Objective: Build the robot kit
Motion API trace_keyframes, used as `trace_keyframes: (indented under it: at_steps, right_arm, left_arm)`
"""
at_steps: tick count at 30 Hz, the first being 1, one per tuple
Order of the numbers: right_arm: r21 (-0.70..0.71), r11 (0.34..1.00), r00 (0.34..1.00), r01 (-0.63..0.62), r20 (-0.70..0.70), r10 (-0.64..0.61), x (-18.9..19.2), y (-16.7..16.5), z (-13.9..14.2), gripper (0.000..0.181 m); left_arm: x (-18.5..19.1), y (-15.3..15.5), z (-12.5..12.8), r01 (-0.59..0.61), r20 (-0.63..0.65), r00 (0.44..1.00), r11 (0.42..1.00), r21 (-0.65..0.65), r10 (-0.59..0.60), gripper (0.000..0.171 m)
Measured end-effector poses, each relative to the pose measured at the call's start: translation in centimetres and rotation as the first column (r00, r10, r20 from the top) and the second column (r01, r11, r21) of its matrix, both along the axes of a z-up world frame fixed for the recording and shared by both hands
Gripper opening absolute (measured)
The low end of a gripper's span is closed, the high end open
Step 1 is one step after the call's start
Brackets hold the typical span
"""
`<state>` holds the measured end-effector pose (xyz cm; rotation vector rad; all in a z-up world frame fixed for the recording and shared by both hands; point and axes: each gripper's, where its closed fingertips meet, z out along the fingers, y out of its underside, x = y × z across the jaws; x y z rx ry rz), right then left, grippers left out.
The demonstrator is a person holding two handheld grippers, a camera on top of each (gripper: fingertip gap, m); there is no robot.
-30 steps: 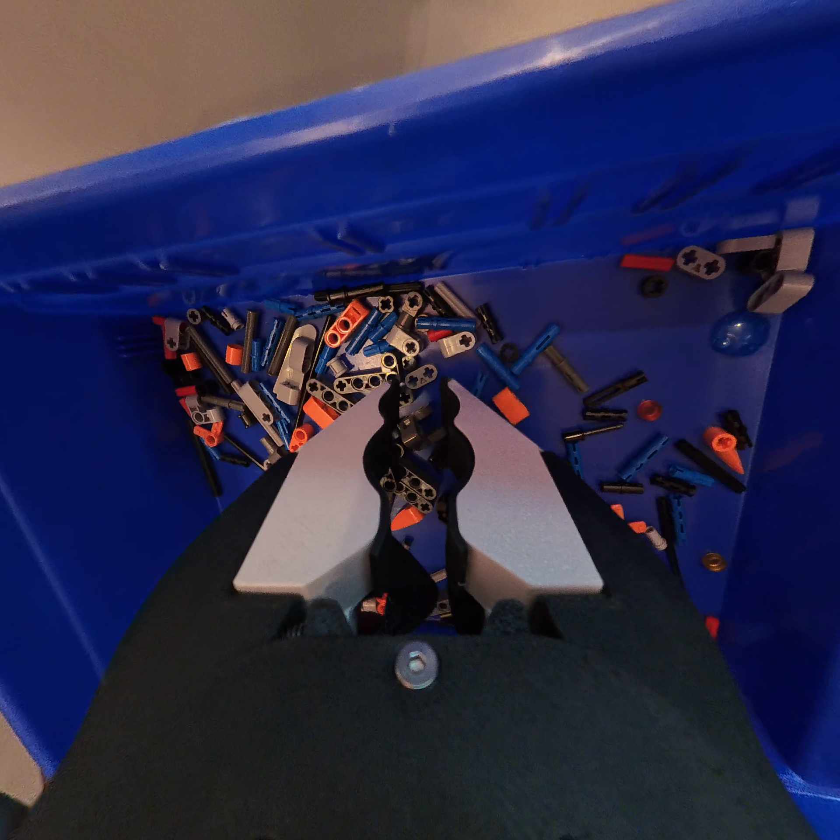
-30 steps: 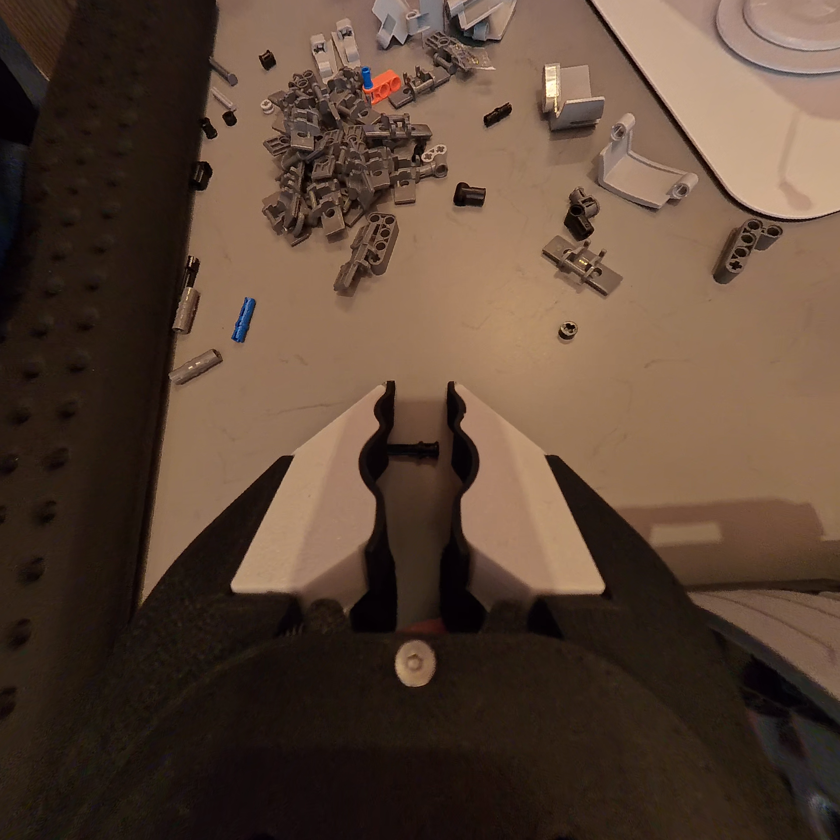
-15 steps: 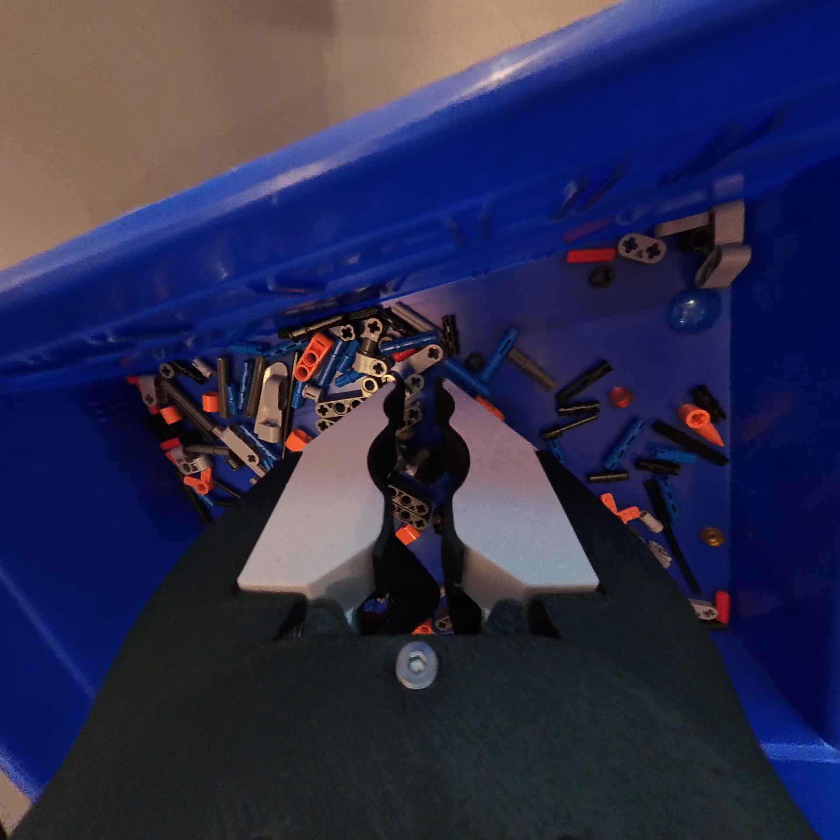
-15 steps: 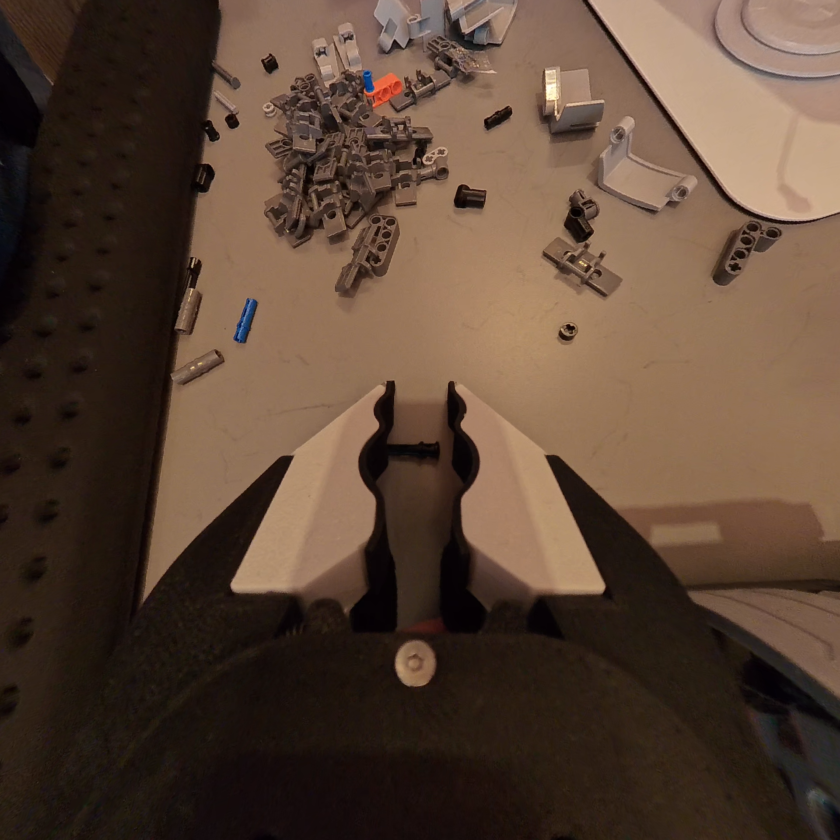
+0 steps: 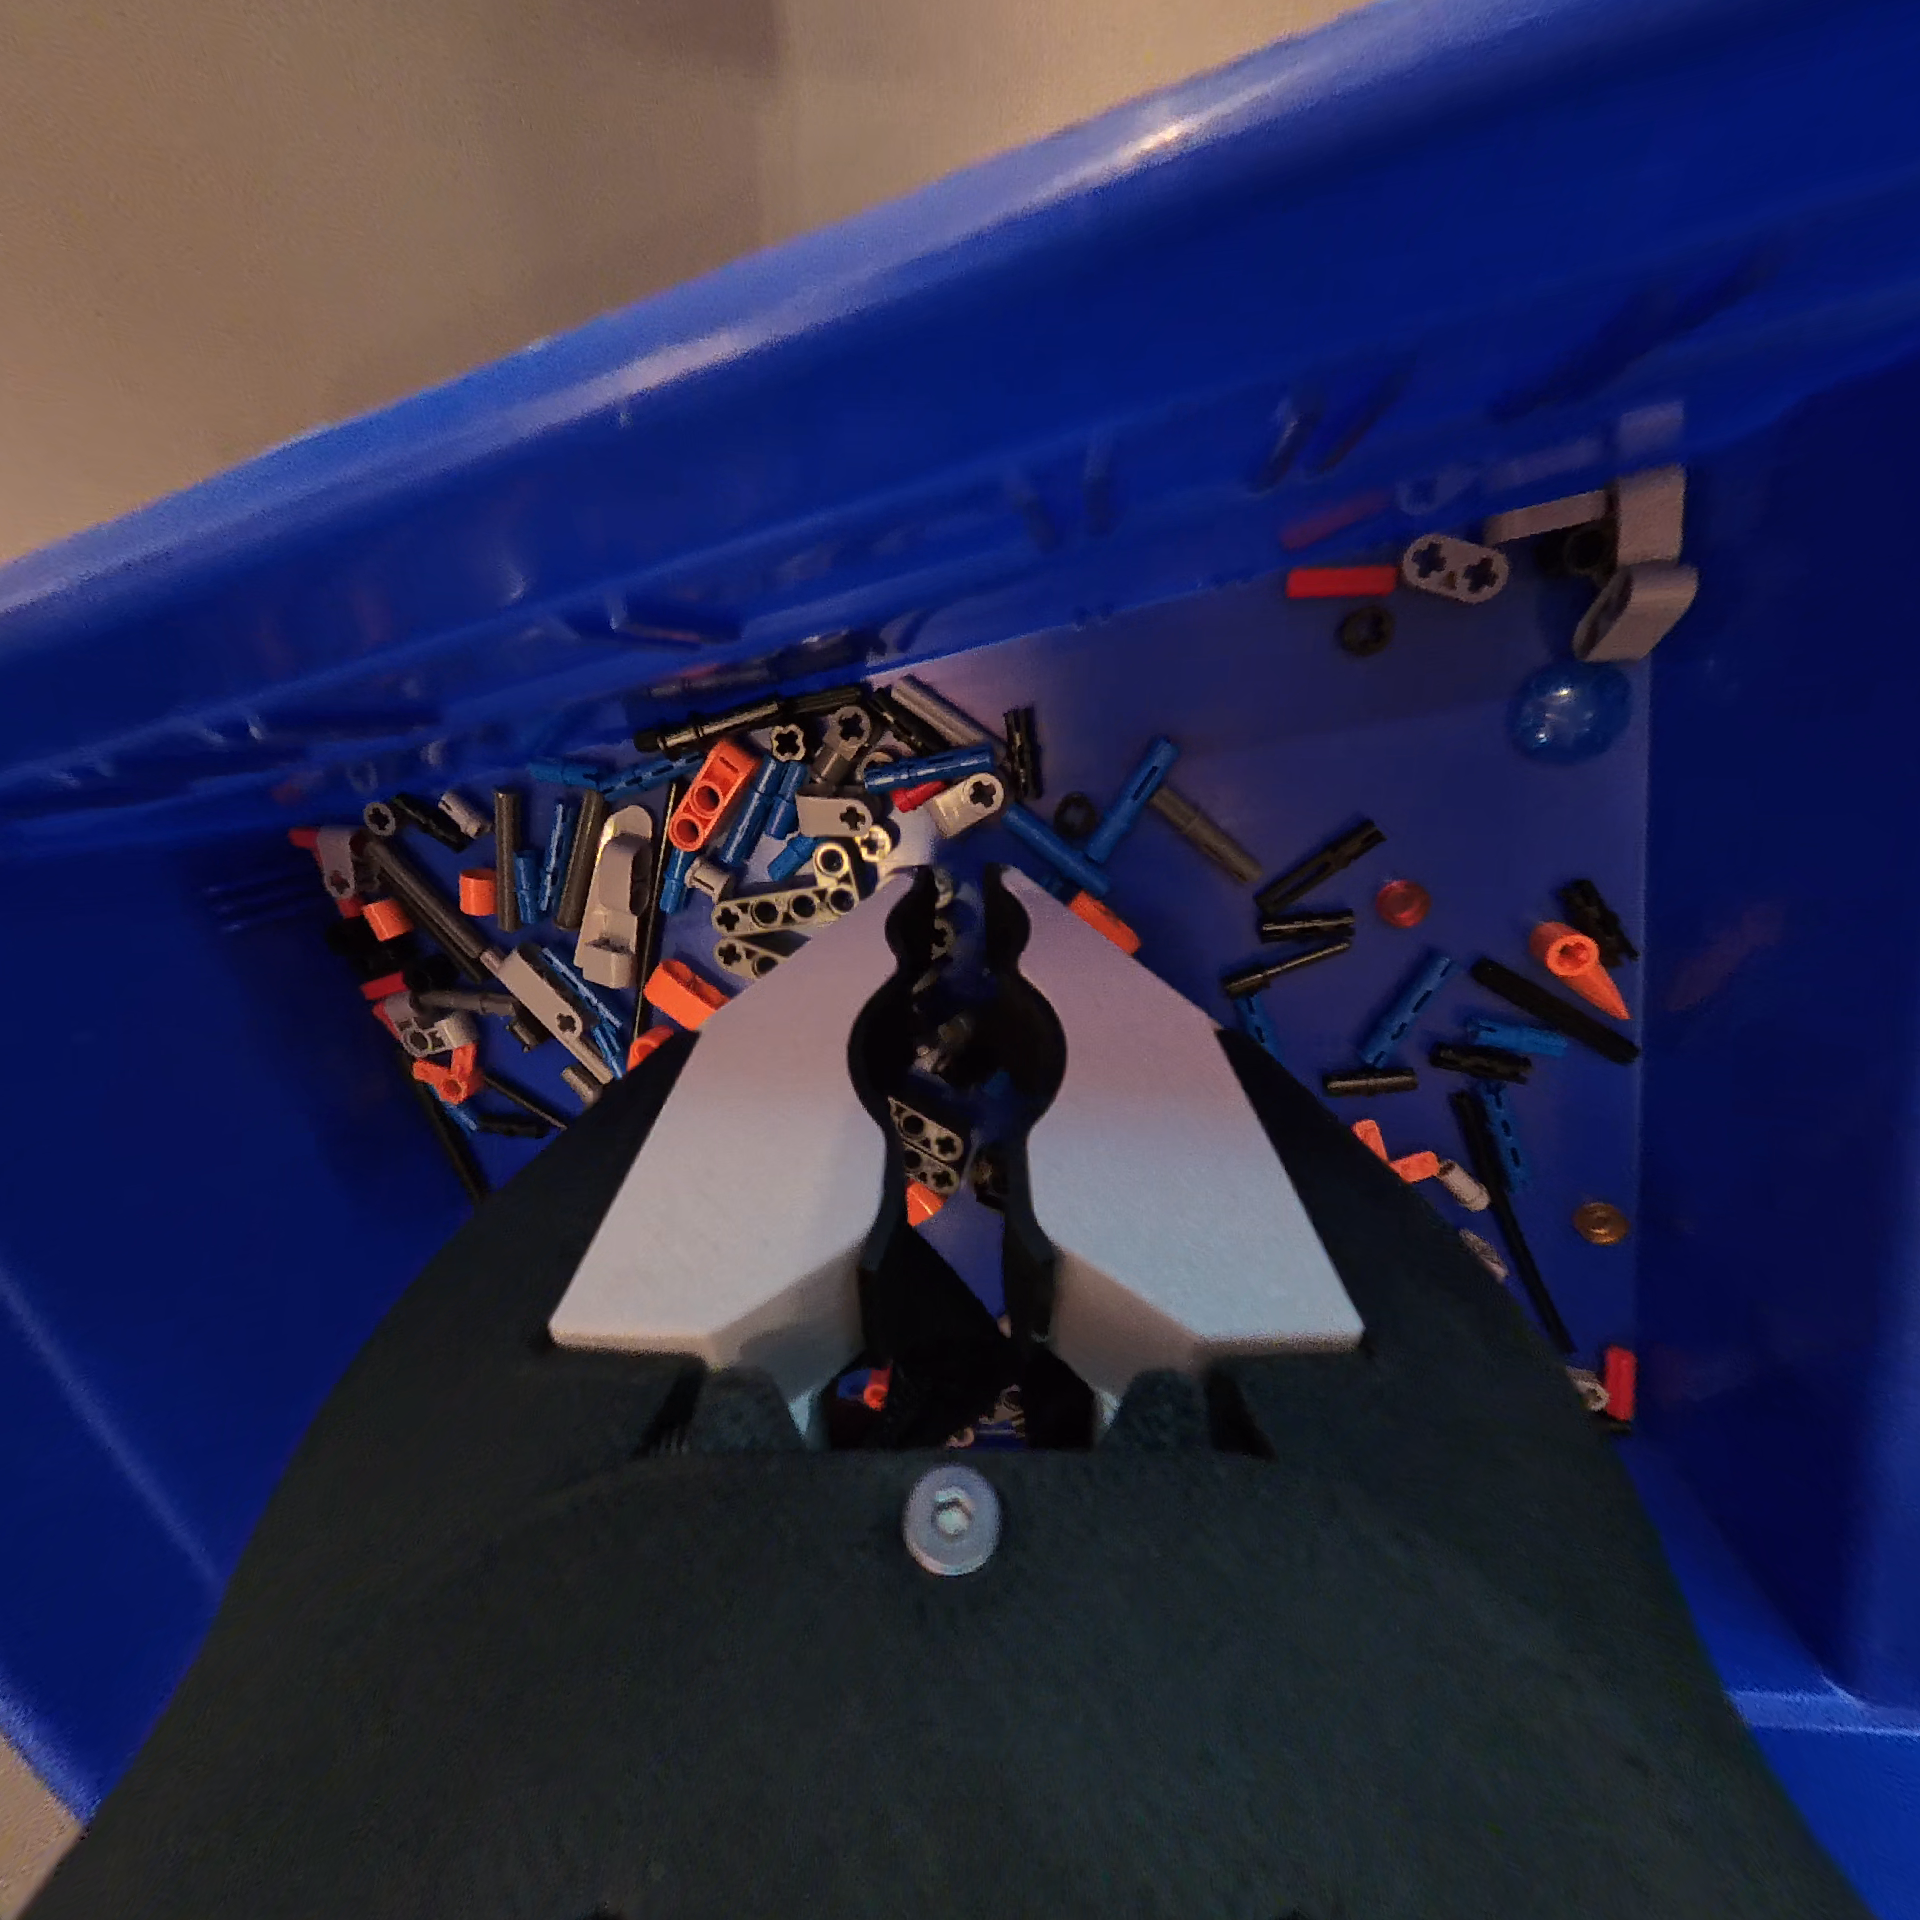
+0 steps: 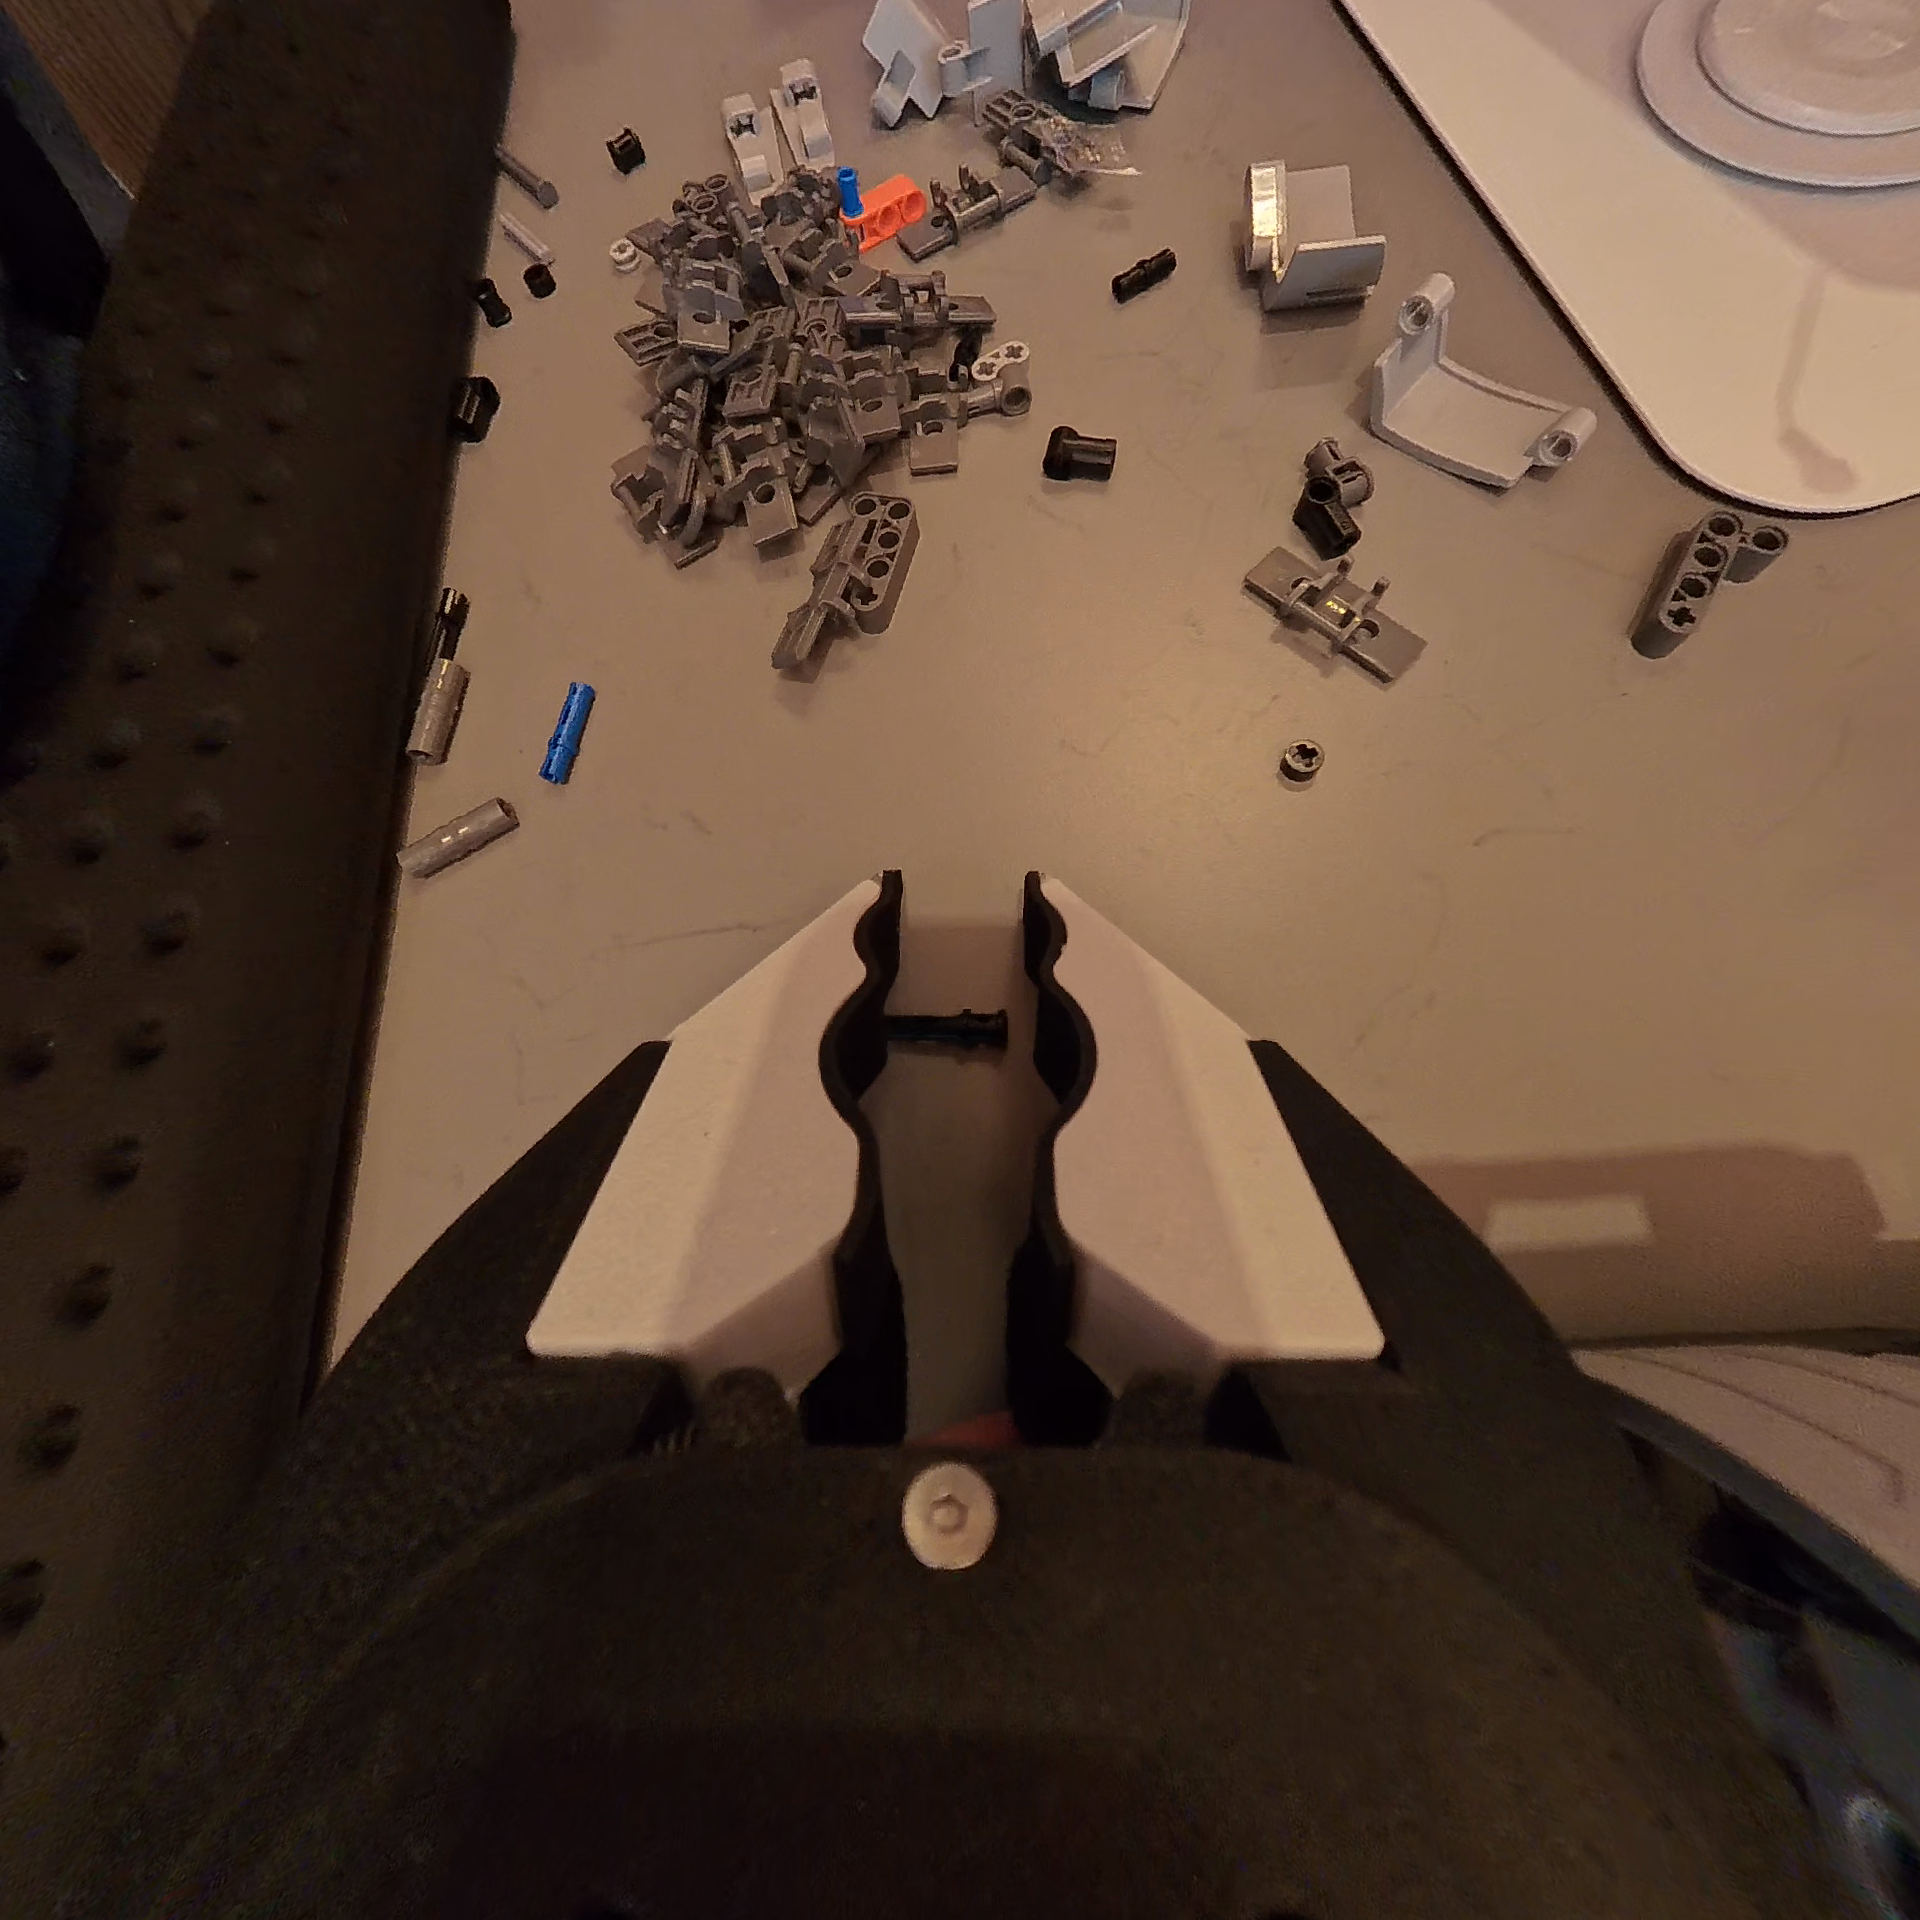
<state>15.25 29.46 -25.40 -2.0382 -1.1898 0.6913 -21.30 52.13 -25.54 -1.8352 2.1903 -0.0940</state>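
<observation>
My right gripper [image 6: 961, 883] sits low over the grey table [image 6: 1143, 935], jaws apart with a clear gap, and a small black pin [image 6: 951, 1031] lies crosswise in that gap, looking like it touches the left pad only, so not clamped. Past the tips there's a blue pin [image 6: 567, 730] and two grey sleeves by the black studded strip [image 6: 208, 623] on the left, then a heap of dark grey connector pieces [image 6: 790, 384] with an orange beam [image 6: 888, 211] at its far edge, and a white tray corner [image 6: 1714, 312] top right. My left gripper [image 5: 956, 883] hangs inside a blue bin [image 5: 1039, 416], fingers parted a bit and holding nothing; a dark grey holed beam [image 5: 930, 1143] shows through the gap on the floor below. Beyond the tips is a jumble of small pins and beams [image 5: 769, 842], and light grey elbow pieces [image 5: 1631, 561] in the far right corner.
</observation>
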Motion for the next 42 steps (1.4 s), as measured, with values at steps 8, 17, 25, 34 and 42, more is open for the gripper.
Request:
trace_keyframes:
  at_steps: [8,17,25,34,42]
  right_arm:
    - [0.0,1.0,1.0,0.0,0.001,0.0,0.0,0.0,0.0,0.021]
    - [0.001,1.0,1.0,-0.004,-0.002,0.004,0.0,-0.1,0.0,0.021]
    - [0.002,1.0,1.0,-0.007,-0.001,0.007,-0.1,-0.1,0.0,0.021]
    - [0.003,1.0,1.0,-0.009,-0.002,0.009,-0.1,-0.1,0.1,0.021]
    - [0.001,1.0,1.0,-0.011,0.004,0.011,-0.1,-0.2,0.0,0.022]
  left_arm:
    - [0.2,1.0,-0.2,-0.052,0.004,0.999,0.998,0.017,0.052,0.022]
    - [0.0,0.9,-0.3,-0.134,-0.004,0.991,0.989,-0.062,0.134,0.017]
    - [-0.4,0.9,-0.5,-0.258,-0.013,0.965,0.949,-0.182,0.26,0.016]
    - [1.4,-0.4,5.4,-0.217,0.146,0.962,0.969,-0.115,0.233,0.015]
    - [9.8,-13.1,9.4,0.082,0.259,0.964,0.992,-0.098,-0.054,0.015]
